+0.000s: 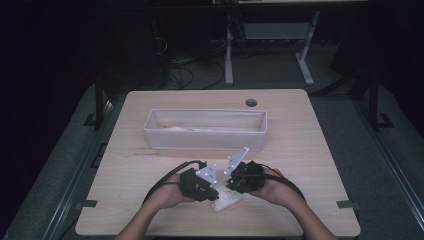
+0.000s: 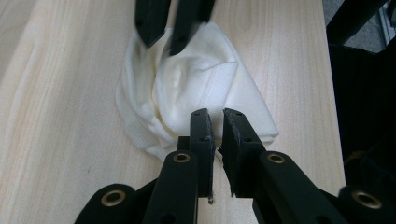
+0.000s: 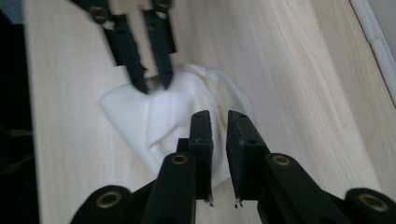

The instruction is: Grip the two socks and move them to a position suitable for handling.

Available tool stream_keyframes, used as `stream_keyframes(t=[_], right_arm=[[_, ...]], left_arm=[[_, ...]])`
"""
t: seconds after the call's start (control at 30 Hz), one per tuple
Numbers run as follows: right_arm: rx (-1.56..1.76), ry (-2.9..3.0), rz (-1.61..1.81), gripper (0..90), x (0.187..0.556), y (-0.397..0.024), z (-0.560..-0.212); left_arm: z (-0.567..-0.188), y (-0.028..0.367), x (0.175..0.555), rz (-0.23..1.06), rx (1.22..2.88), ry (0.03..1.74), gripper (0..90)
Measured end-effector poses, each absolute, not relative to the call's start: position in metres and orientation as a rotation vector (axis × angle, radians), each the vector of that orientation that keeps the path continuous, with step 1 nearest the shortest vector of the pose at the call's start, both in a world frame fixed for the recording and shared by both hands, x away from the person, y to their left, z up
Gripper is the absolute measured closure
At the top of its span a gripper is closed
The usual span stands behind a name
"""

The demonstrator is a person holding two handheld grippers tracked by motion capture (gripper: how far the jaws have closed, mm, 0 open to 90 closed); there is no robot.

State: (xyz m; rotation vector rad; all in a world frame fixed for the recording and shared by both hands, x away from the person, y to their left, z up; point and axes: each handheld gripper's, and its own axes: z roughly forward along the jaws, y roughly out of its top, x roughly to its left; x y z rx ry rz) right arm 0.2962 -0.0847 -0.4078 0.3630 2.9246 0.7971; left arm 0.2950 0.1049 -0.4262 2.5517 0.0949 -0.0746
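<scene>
A crumpled white cloth (image 1: 226, 202) lies on the wooden table (image 1: 300, 150) near its front edge, between my two hands. My left gripper (image 1: 213, 193) comes at it from the left. In the left gripper view its jaws (image 2: 217, 123) stand almost together, pinching the near edge of the cloth (image 2: 201, 84). My right gripper (image 1: 231, 190) meets it from the right. In the right gripper view its jaws (image 3: 219, 123) show a narrow gap over the cloth (image 3: 173, 112), with the pads not pressing on it. Each gripper also appears across the cloth in the other's view: right gripper (image 2: 163, 39), left gripper (image 3: 154, 81).
A long white fabric bin (image 1: 205, 140) stands across the middle of the table with pale cloth inside. A round cable hole (image 1: 251, 102) sits near the far edge. Desk legs and cables stand on the dark floor beyond.
</scene>
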Motion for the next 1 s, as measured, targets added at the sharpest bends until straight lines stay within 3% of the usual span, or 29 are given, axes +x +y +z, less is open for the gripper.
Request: stream_keyframes(t=[0.27,0.4,0.8,1.0], right_arm=[[0.121,3.053,0.727,68.2,0.295,-0.074,-0.416],[0.040,3.064,0.694,57.9,0.299,-0.065,-0.424],[-0.063,3.043,0.654,41.0,0.303,-0.056,-0.433],[-0.098,3.025,0.644,40.9,0.306,-0.053,-0.437]], left_arm=[[-0.426,0.106,0.296,-0.074,2.553,0.106,82.3],[-0.427,0.107,0.298,-0.070,2.548,0.116,82.0],[-0.416,0.129,0.299,-0.040,2.504,0.164,80.9],[-0.411,0.144,0.299,-0.004,2.484,0.194,80.5]])
